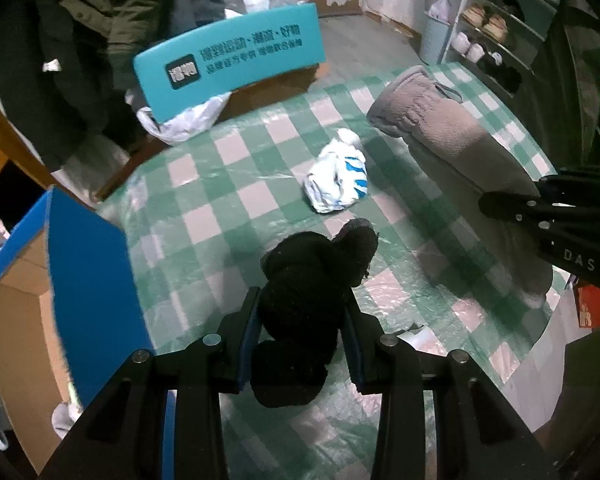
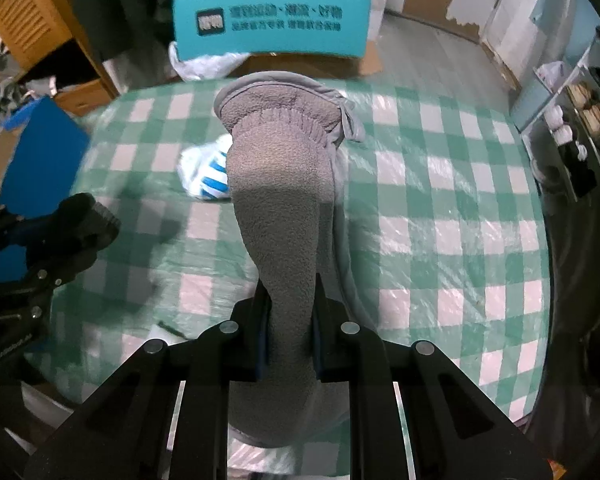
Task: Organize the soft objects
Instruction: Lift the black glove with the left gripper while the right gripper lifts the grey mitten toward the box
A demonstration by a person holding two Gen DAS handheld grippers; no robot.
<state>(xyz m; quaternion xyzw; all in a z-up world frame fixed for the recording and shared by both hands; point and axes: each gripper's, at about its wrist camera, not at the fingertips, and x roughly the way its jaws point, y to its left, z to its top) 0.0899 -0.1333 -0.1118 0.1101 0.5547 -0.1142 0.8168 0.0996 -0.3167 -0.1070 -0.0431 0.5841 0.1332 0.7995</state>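
A lived-in home: checked tablecloth (image 1: 236, 168), shoe rack (image 1: 500, 36), hanging coats (image 1: 80, 40), cardboard boxes (image 1: 20, 300).

Green-checked table (image 1: 236, 184) with white-and-blue bundle (image 1: 337, 178) on it

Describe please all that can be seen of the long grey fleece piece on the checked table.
The grey fleece piece is a long, soft, tube-like thing of fuzzy fleece with a smoother grey outer layer. Its far end has a gathered elastic seam, a wider cuff and a small loop at the side. The right tongs are shut on its near end, which is pinched narrow between the blue pads. It stretches away over the green-and-white checked tablecloth, beside a white-and-blue bundle. Whether its far end touches the cloth cannot be told.
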